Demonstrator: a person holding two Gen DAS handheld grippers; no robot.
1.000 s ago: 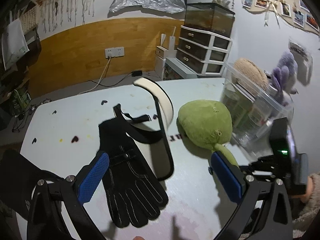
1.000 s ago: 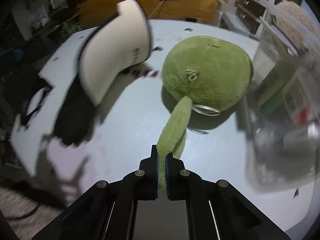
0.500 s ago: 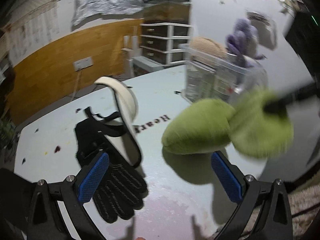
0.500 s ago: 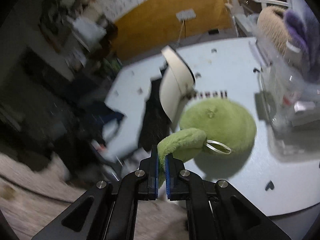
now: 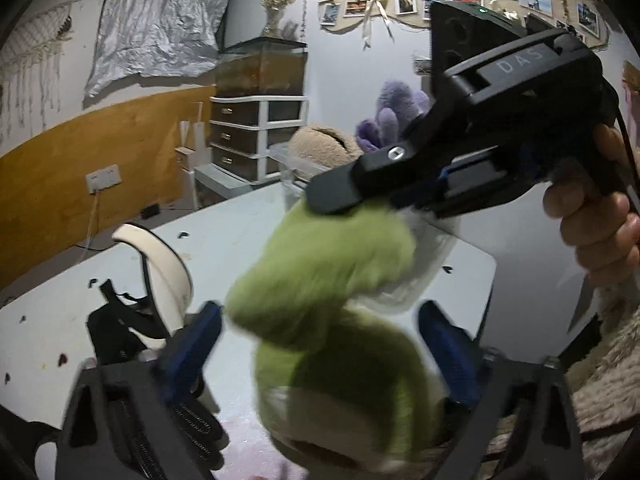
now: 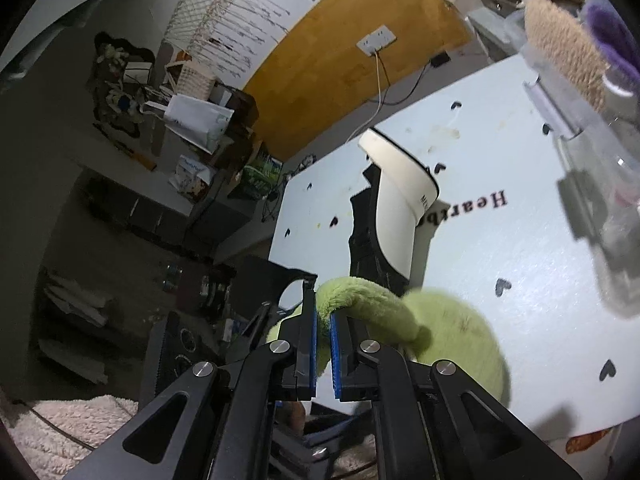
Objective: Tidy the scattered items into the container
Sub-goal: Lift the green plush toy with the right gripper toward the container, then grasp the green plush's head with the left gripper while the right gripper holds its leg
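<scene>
A green plush toy (image 5: 320,280) hangs blurred above the white table (image 5: 60,304). My right gripper (image 5: 328,204) is shut on its long limb (image 6: 376,304), seen pinched between the blue pads (image 6: 323,320). The plush body (image 6: 456,332) dangles below. My left gripper (image 5: 320,340) is closing, with the plush between its blue pads (image 5: 200,340); I see no firm contact. A white visor cap (image 5: 172,276) and a black glove (image 5: 116,332) lie on the table to the left. The clear plastic container (image 6: 592,184) stands at the table's right side.
A brown plush (image 5: 320,144) and a purple plush (image 5: 396,108) sit in the container. A person's hand (image 5: 592,216) holds the right gripper. White drawers (image 5: 256,132) and a wall socket (image 5: 103,178) stand beyond the table. A fluffy rug (image 6: 60,424) lies below.
The right gripper has lifted the green plush off the table by its limb. The left gripper has swung from the glove to the plush, and its jaws have narrowed around it.
</scene>
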